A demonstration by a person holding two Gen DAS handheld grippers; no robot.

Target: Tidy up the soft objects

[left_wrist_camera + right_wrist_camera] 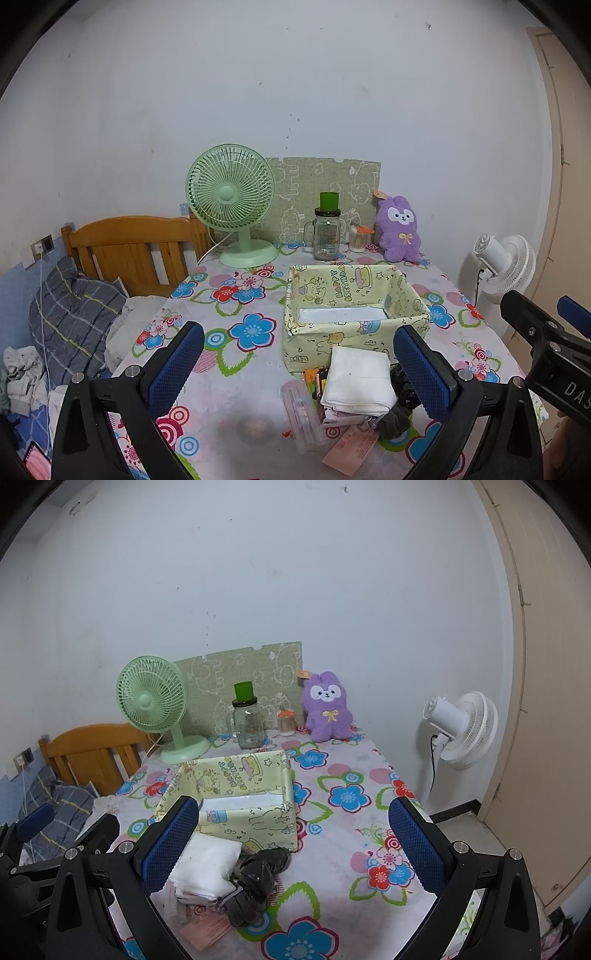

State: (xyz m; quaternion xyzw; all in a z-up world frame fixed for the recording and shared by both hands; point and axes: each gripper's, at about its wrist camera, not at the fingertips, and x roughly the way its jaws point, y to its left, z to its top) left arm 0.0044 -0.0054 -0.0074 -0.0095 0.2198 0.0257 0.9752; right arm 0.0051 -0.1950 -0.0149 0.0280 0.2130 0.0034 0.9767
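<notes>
A folded white cloth [358, 380] lies on a small pile in front of a pale yellow fabric box [354, 314]; it also shows in the right wrist view [207, 864]. A dark bundled item [255, 882] lies beside the cloth. A purple plush rabbit [399, 229] leans at the back of the table, also in the right wrist view [327, 709]. My left gripper [299, 365] is open and empty above the pile. My right gripper [293, 845] is open and empty, to the right of the pile; the box [236, 801] is ahead.
A green desk fan [231, 203], a glass jar [327, 232] with a green cup on top and a cotton swab pot [358, 238] stand at the back. A white floor fan [461, 731] stands right of the table. A bed with a wooden headboard [129, 243] lies left.
</notes>
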